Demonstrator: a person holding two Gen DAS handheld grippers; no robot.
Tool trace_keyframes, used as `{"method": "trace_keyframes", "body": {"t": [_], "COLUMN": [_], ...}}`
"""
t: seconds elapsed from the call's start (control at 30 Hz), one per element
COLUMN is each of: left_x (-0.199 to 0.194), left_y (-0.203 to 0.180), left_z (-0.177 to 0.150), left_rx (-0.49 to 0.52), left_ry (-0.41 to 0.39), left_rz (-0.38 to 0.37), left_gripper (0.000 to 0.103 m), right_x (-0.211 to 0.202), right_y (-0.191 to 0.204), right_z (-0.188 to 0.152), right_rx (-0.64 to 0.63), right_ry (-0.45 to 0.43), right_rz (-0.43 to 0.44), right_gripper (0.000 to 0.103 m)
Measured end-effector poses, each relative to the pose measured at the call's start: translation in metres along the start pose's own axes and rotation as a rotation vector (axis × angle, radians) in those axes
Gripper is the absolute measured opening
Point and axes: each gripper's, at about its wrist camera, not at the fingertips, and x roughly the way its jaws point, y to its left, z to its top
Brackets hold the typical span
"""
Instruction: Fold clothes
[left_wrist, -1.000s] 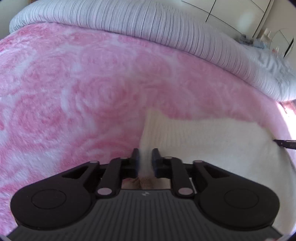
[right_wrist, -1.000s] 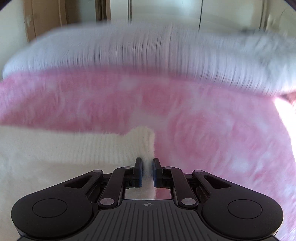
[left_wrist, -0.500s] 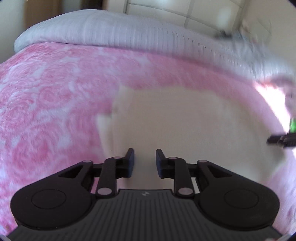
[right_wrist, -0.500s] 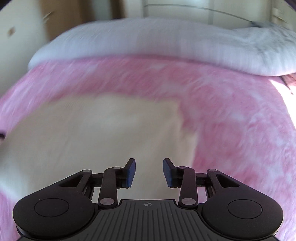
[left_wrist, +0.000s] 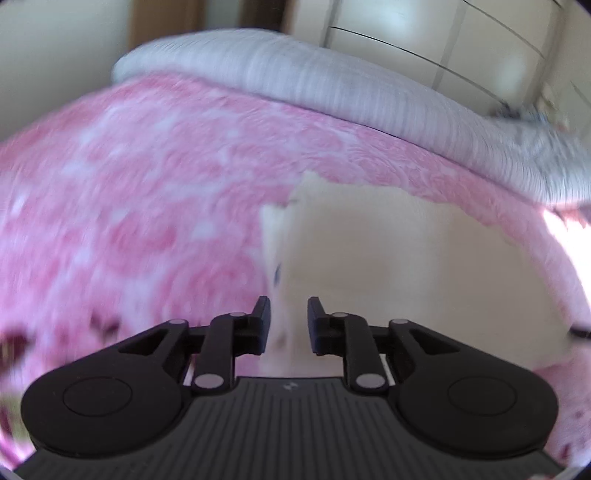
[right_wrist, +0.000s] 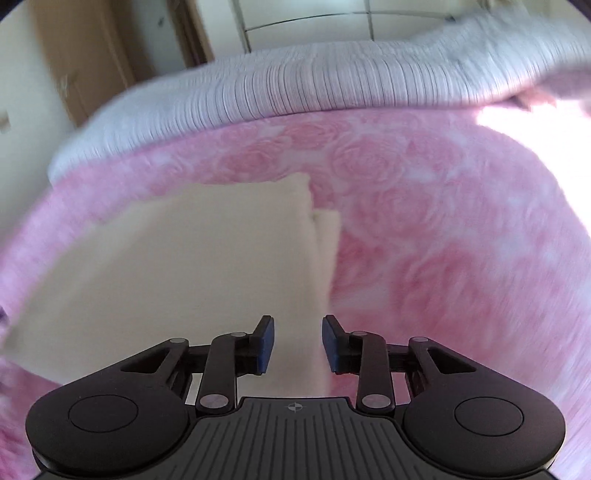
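Left gripper (left_wrist: 286, 314) held above the cream sweater's (left_wrist: 406, 266) left edge, jaws apart, gripping nothing. Right gripper (right_wrist: 297, 339) raised over its right edge, jaws apart, empty. Sweater lies folded flat on pink rose blanket (right_wrist: 443, 221); both views blurred.

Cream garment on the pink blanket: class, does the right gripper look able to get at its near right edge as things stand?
Probably yes. The right gripper has its jaws open and empty, and the cream garment lies flat on the pink blanket directly ahead, its right edge uncovered.
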Motion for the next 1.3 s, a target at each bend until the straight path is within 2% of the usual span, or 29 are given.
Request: {"method": "trace_keyframes", "body": {"t": [0.07, 0.17, 0.3, 0.4, 0.5, 0.57, 0.63, 0.67, 0.8, 0.9, 0.93, 0.97, 1.0, 1.07, 1.1, 1.2, 1.3], "left_x": [-0.009, -0.011, -0.009, -0.007, -0.009, -0.01, -0.007, -0.003, 0.017, 0.033, 0.037, 0.039, 0.041, 0.044, 0.043, 0.034, 0.022], "left_y": [0.017, 0.04, 0.05, 0.051, 0.049, 0.044, 0.04, 0.039, 0.034, 0.033, 0.033, 0.032, 0.029, 0.025, 0.025, 0.021, 0.017], "left_z": [-0.015, -0.037, -0.059, -0.066, -0.064, -0.06, -0.056, -0.054, -0.05, -0.054, -0.056, -0.056, -0.054, -0.052, -0.05, -0.05, -0.055], "left_rx": [-0.107, -0.235, -0.326, -0.402, -0.463, -0.484, -0.51, -0.514, -0.528, -0.522, -0.518, -0.501, -0.473, -0.439, -0.427, -0.369, -0.322], "left_ry": [0.009, -0.002, -0.033, -0.033, -0.074, -0.111, -0.135, -0.128, -0.076, -0.069, -0.084, -0.106, -0.113, -0.124, -0.126, -0.145, -0.153], "left_rz": [-0.014, -0.038, -0.106, -0.173, -0.235, -0.255, -0.271, -0.273, -0.212, -0.151, -0.154, -0.147, -0.134, -0.121, -0.121, -0.124, -0.132], "left_gripper": [0.022, 0.027, 0.029, 0.032, 0.041, 0.043, 0.049, 0.054, 0.054, 0.05, 0.05, 0.047, 0.042, 0.032, 0.026, 0.018, 0.016], "right_x": [-0.004, -0.007, -0.013, -0.033, -0.055, -0.06, -0.055, -0.051, -0.026, 0.0, 0.004, 0.007, 0.01, 0.016, 0.019, 0.022, 0.01], "right_y": [-0.011, -0.022, -0.027, -0.027, -0.029, -0.033, -0.038, -0.04, -0.041, -0.035, -0.035, -0.035, -0.036, -0.037, -0.037, -0.036, -0.029], "right_z": [-0.017, -0.039, -0.064, -0.078, -0.087, -0.086, -0.084, -0.083, -0.077, -0.072, -0.07, -0.069, -0.067, -0.064, -0.063, -0.059, -0.058], "right_rx": [0.063, 0.067, 0.048, 0.087, 0.194, 0.299, 0.419, 0.48, 0.687, 0.775, 0.775, 0.766, 0.758, 0.742, 0.733, 0.686, 0.588], "right_ry": [-0.022, -0.07, -0.119, -0.151, -0.155, -0.164, -0.175, -0.181, -0.174, -0.14, -0.145, -0.154, -0.163, -0.18, -0.188, -0.218, -0.25], "right_rz": [0.034, 0.027, 0.019, 0.02, 0.086, 0.15, 0.203, 0.229, 0.331, 0.294, 0.279, 0.266, 0.253, 0.228, 0.215, 0.183, 0.171], "right_gripper": [0.041, 0.045, 0.047, 0.047, 0.052, 0.066, 0.067, 0.067, 0.067, 0.067, 0.066, 0.058, 0.053, 0.022, 0.019, 0.013, 0.01]}}
